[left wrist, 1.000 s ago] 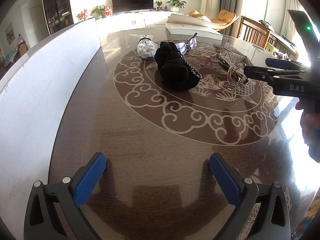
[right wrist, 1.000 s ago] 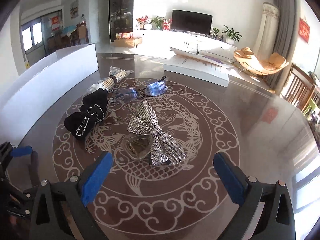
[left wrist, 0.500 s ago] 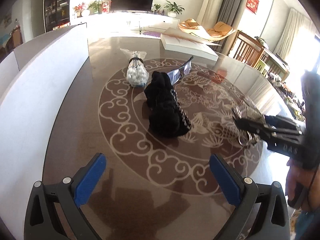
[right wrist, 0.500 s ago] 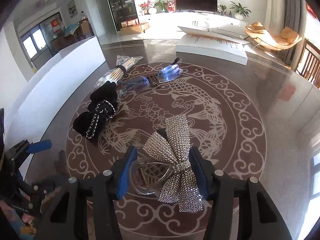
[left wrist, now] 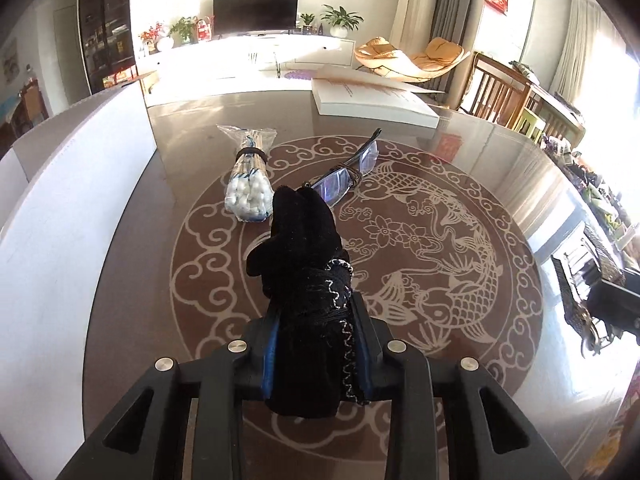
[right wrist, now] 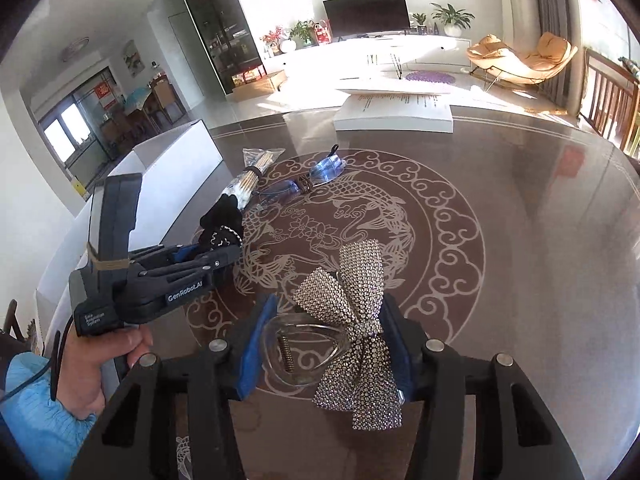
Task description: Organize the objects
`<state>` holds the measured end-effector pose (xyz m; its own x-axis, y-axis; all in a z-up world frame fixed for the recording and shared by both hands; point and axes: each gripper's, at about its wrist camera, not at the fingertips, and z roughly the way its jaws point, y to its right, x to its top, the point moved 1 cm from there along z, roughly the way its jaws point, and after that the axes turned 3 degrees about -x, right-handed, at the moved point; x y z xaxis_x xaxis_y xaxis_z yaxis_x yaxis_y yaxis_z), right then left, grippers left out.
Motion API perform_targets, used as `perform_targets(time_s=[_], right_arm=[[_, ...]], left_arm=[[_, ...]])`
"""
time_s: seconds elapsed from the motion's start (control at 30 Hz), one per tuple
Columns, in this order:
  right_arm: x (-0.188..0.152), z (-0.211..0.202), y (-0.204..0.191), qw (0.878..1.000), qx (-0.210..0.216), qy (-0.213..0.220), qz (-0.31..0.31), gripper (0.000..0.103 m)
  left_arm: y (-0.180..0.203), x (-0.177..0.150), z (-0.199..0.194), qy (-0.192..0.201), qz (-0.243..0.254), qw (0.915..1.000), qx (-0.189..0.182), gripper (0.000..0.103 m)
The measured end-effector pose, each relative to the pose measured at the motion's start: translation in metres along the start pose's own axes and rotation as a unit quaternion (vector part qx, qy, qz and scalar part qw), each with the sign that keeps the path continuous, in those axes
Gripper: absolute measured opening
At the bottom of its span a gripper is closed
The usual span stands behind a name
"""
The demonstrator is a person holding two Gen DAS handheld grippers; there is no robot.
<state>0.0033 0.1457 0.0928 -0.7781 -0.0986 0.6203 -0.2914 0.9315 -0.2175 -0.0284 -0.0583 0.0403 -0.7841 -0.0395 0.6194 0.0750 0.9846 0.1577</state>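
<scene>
Your left tongs point(left wrist: 316, 344), spread wide over bare bench point(left wrist: 520, 184) a second ago, are now pressed onto the black fabric hair piece point(left wrist: 308, 280), which sticks out forward between the blue pads. Just ahead of them lie the bag of cotton swabs point(left wrist: 250, 188) and the glasses point(left wrist: 346, 172), untouched. Your right tongs point(right wrist: 326, 344), open a second ago above the rhinestone bow clip point(right wrist: 352, 320), have likewise closed and now pinch it, with the clear claw toward their left pad. Both pieces appear held, so picking up looks done; carrying comes next, probably to the white box point(left wrist: 72, 208) left of your left tongs.
</scene>
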Motion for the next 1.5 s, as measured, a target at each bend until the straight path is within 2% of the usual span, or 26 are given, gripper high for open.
perform_targets(time_s=[0.1,0.2,0.3,0.4,0.47,0.53,0.6,0.63,0.67,0.7,0.73,0.77,0.8,0.87,0.93,1.0,1.03,1.1,1.13,1.17,1.23,1.3,1.33,1.4,1.5], right_arm=[[0.012,0.005,-0.025,0.999,0.032,0.001,0.005,0.052],[0.029,0.015,-0.073,0.996,0.084,-0.002,0.004,0.052],[0.045,0.022,-0.147,0.988,0.152,-0.001,-0.02,0.052],[0.053,0.025,-0.23,0.973,0.224,-0.007,-0.054,0.052],[0.053,0.032,-0.28,0.962,0.261,-0.025,-0.077,0.052],[0.049,0.043,-0.323,0.953,0.282,-0.046,-0.097,0.052],[0.04,0.06,-0.358,0.948,0.286,-0.071,-0.123,0.053],[0.034,0.071,-0.371,0.946,0.283,-0.087,-0.132,0.054],[0.027,0.082,-0.38,0.945,0.278,-0.106,-0.139,0.055],[0.021,0.093,-0.387,0.944,0.272,-0.122,-0.144,0.061],[0.015,0.1,-0.389,0.945,0.262,-0.129,-0.146,0.066],[0.012,0.102,-0.387,0.948,0.254,-0.124,-0.145,0.075],[0.01,0.098,-0.382,0.951,0.251,-0.109,-0.143,0.076],[0.01,0.083,-0.367,0.955,0.25,-0.063,-0.146,0.078],[0.014,0.064,-0.342,0.961,0.229,-0.007,-0.154,0.087],[0.013,0.049,-0.31,0.969,0.187,0.047,-0.154,0.101],[0.01,0.046,-0.288,0.973,0.162,0.069,-0.148,0.103],[-0.002,0.044,-0.24,0.982,0.099,0.097,-0.13,0.103],[-0.01,0.047,-0.215,0.986,0.062,0.1,-0.121,0.103],[-0.017,0.052,-0.189,0.989,0.026,0.093,-0.11,0.103],[-0.032,0.058,-0.136,0.994,-0.033,0.063,-0.085,0.103],[-0.049,0.057,-0.091,0.995,-0.072,0.043,-0.061,0.103],[-0.057,0.052,-0.071,0.994,-0.09,0.039,-0.047,0.103],[-0.068,0.043,-0.038,0.992,-0.117,0.033,-0.02,0.103],[-0.08,0.035,-0.008,0.99,-0.141,0.028,0.011,0.103]], left_arm=[[-0.021,-0.01,-0.056,0.03,-0.034,0.9983,-0.036,0.031],[-0.057,-0.016,-0.119,0.07,-0.049,0.9959,-0.031,0.031],[-0.11,-0.021,-0.164,0.088,-0.06,0.9941,0.021,0.031],[-0.17,-0.03,-0.183,0.079,-0.08,0.9896,0.091,0.031],[-0.212,-0.041,-0.187,0.061,-0.109,0.9851,0.119,0.031],[-0.244,-0.053,-0.19,0.046,-0.131,0.9806,0.138,0.031],[-0.268,-0.061,-0.187,0.026,-0.146,0.9759,0.16,0.033],[-0.278,-0.066,-0.184,0.015,-0.157,0.9728,0.17,0.038],[-0.285,-0.07,-0.18,0.002,-0.166,0.9698,0.179,0.051],[-0.291,-0.074,-0.177,-0.008,-0.173,0.9665,0.189,0.059],[-0.294,-0.078,-0.176,-0.012,-0.18,0.9626,0.202,0.074],[-0.295,-0.082,-0.177,-0.008,-0.183,0.9599,0.212,0.077],[-0.293,-0.084,-0.178,-0.001,-0.184,0.959,0.215,0.077],[-0.282,-0.086,-0.186,0.021,-0.179,0.9601,0.214,0.077],[-0.261,-0.082,-0.194,0.045,-0.167,0.9609,0.216,0.077],[-0.229,-0.074,-0.206,0.074,-0.145,0.9659,0.201,0.077],[-0.207,-0.071,-0.214,0.093,-0.132,0.9692,0.186,0.078],[-0.159,-0.068,-0.224,0.124,-0.106,0.9763,0.143,0.087],[-0.133,-0.069,-0.227,0.136,-0.092,0.9799,0.113,0.097],[-0.106,-0.071,-0.227,0.145,-0.076,0.9831,0.082,0.103],[-0.052,-0.076,-0.217,0.139,-0.04,0.9893,0.021,0.103],[-0.003,-0.084,-0.193,0.11,0.001,0.9934,-0.035,0.103],[0.019,-0.09,-0.178,0.092,0.023,0.9943,-0.05,0.103],[0.052,-0.102,-0.145,0.063,0.064,0.9948,-0.049,0.103],[0.077,-0.117,-0.101,0.028,0.104,0.9941,-0.003,0.103]])
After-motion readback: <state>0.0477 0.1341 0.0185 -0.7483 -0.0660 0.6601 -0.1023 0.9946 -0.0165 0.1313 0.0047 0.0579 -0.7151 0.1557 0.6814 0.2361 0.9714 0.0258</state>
